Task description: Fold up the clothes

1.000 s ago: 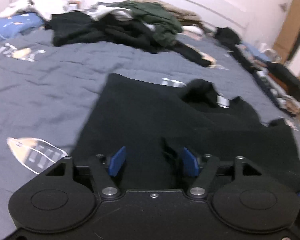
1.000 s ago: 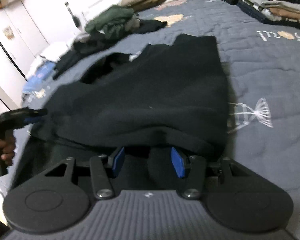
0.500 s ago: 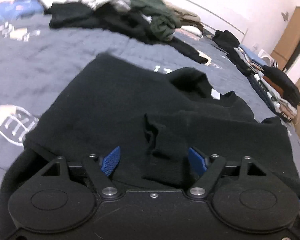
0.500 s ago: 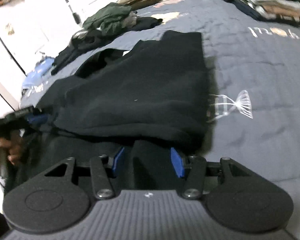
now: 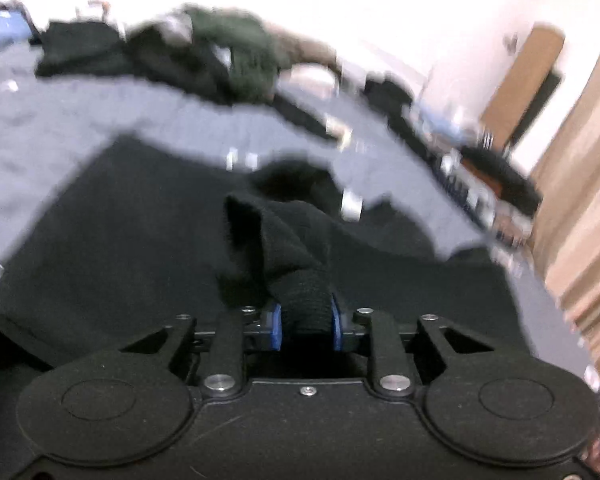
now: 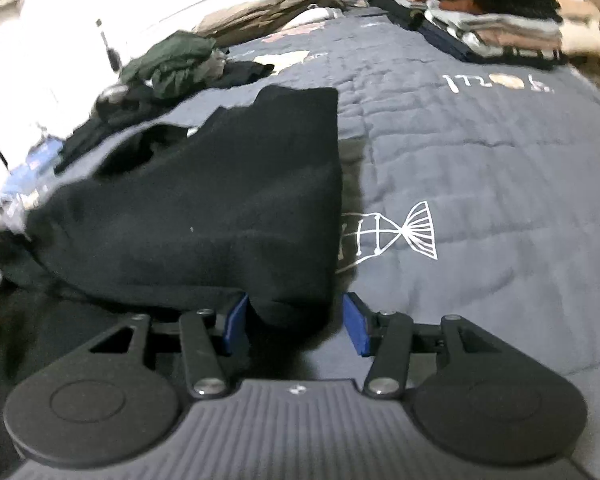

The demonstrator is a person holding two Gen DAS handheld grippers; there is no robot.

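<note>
A black sweater lies partly folded on the grey-blue quilt. My left gripper is shut on the ribbed cuff of its sleeve, which rises bunched in front of the blue pads. In the right wrist view the folded sweater fills the middle. My right gripper stands open at the sweater's near corner, and that corner sits between the blue pads without being pinched.
A heap of unfolded dark and green clothes lies at the far side of the bed, the same heap showing in the right wrist view. Stacks of folded clothes sit at the far right. Bare quilt spreads right of the sweater.
My left gripper has closed on the sleeve cuff and lifted it. My right gripper has opened wider and shifted toward the sweater's right corner.
</note>
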